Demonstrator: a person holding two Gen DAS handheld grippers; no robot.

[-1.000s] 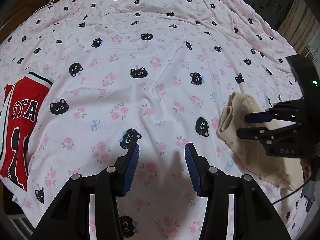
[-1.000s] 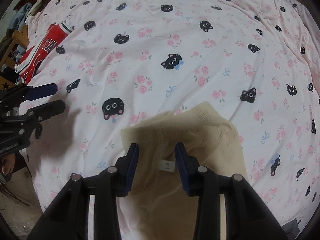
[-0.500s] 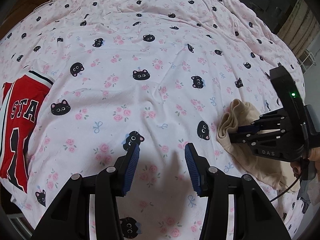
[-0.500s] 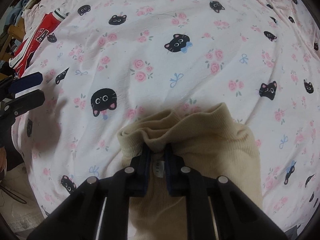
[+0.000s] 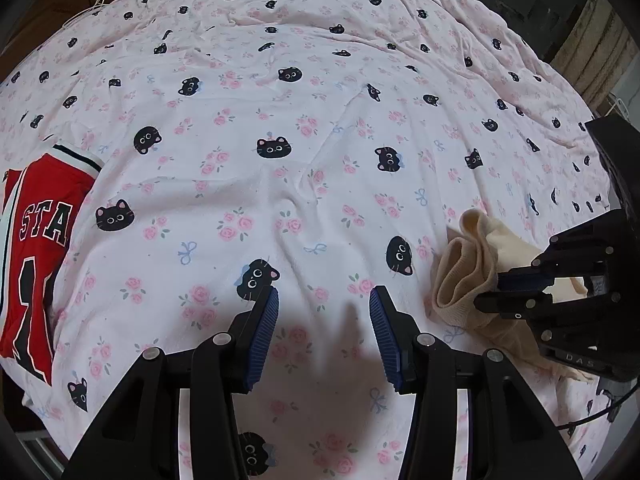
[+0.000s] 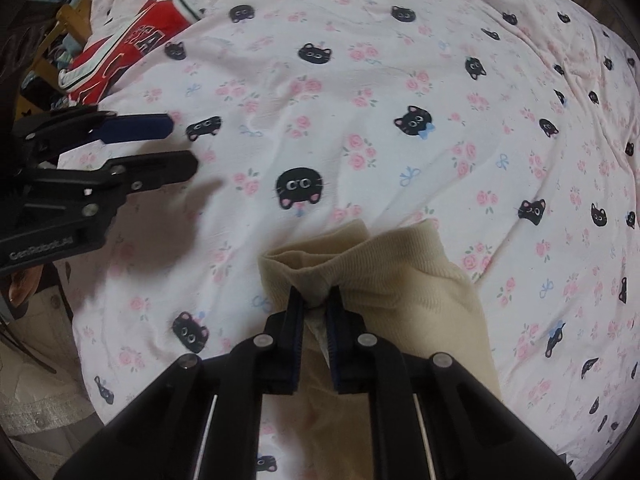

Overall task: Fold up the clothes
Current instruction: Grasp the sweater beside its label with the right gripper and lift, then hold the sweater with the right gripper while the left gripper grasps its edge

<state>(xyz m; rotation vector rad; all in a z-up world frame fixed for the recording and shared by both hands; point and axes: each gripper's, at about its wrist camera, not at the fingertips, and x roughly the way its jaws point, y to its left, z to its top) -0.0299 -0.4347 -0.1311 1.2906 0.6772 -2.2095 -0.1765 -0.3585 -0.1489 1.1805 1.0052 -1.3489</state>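
Left wrist view shows the left gripper (image 5: 324,322) held above a pink bedsheet (image 5: 320,128) printed with black cat faces and roses, its blue-padded jaws spread wide with nothing between them. To its right, the right gripper (image 5: 490,294) has its jaws pinched closed on the bunched collar end of a cream knitted garment (image 5: 460,264), whose gathered folds rise slightly off the sheet. Right wrist view gives the closer look: the right gripper (image 6: 316,300) clamps a small pleat of the cream knitted garment (image 6: 400,272) at its neck opening, with a pale label caught between the narrow jaws. The ribbed opening points away from the camera toward the middle of the bed, and the garment's long axis runs from that opening back under the gripper toward the near edge of the bed, so the body of the cloth trails toward the person. The garment lies near the bed's near right edge as the left wrist view shows it. A red sports jersey (image 5: 36,248) with white lettering lies flat at the far left side of the bed, well apart from the cream piece; it shows again in the right wrist view (image 6: 132,40), beyond the left gripper (image 6: 176,148).
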